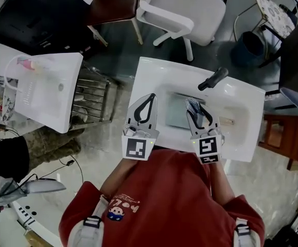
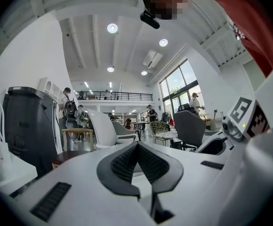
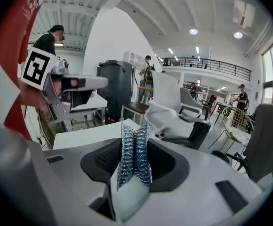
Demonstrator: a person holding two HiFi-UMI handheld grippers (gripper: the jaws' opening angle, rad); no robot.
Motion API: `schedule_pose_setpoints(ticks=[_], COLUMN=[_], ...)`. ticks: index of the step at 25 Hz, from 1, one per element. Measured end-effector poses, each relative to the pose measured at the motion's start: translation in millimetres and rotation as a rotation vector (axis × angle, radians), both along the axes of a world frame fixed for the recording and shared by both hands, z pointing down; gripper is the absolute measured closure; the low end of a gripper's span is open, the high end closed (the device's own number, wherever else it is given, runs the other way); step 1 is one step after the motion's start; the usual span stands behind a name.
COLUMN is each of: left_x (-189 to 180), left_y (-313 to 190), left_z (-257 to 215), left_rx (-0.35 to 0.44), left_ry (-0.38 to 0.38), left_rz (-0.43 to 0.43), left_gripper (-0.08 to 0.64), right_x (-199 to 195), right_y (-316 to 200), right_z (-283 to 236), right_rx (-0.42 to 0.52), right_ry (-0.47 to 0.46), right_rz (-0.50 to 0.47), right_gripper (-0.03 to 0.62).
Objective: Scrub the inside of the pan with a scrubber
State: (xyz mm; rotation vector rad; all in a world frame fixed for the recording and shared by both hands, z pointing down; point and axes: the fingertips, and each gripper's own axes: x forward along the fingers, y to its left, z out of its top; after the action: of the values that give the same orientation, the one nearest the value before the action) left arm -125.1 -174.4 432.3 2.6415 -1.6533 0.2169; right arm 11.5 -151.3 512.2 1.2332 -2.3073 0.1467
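A grey squarish pan (image 1: 175, 112) lies in the basin of the white sink (image 1: 154, 73), partly hidden behind my right gripper. My right gripper (image 1: 193, 105) is held over the basin's near edge, shut on a silvery-blue mesh scrubber (image 3: 134, 154) that stands up between its pads. My left gripper (image 1: 149, 98) hovers beside it over the sink's left rim, shut with nothing between its fingertips (image 2: 137, 145). Both gripper views look out level across the room, so neither shows the pan. The right gripper view catches the left gripper (image 3: 63, 86) at its left.
A black tap (image 1: 213, 78) rises at the back of the sink. A metal rack (image 1: 90, 99) and a white table (image 1: 41, 91) stand to the left. A white chair (image 1: 190, 9) and a brown stool (image 1: 113, 6) sit beyond the sink.
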Motion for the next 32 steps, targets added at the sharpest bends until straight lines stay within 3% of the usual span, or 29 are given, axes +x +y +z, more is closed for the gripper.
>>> schedule_pose_setpoints(ticks=[10, 17, 26, 32], left_x=[-4.6, -7.3, -13.5, -8.9], left_y=[7.7, 13.7, 15.7, 16.3], left_z=[29.2, 38.2, 46.2, 52.2], left_rx=[-0.015, -0.033, -0.051, -0.065], left_ry=[0.005, 0.02, 0.024, 0.031], left_rz=[0.002, -0.007, -0.029, -0.022], left_gripper=[0.552, 0.552, 0.552, 0.552], right_x=[-22.5, -34.7, -48.4, -51.5], right_y=[24.2, 49.8, 61.0, 66.6], right_z=[113.6, 174.0, 202.5, 221.1], right_rx=[-0.273, -0.47, -0.626, -0.707], right_ry=[0.215, 0.345, 0.373, 0.377], right_rz=[-0.223, -0.48, -0.695, -0.79], right_gripper=[0.414, 0.414, 0.416, 0.416])
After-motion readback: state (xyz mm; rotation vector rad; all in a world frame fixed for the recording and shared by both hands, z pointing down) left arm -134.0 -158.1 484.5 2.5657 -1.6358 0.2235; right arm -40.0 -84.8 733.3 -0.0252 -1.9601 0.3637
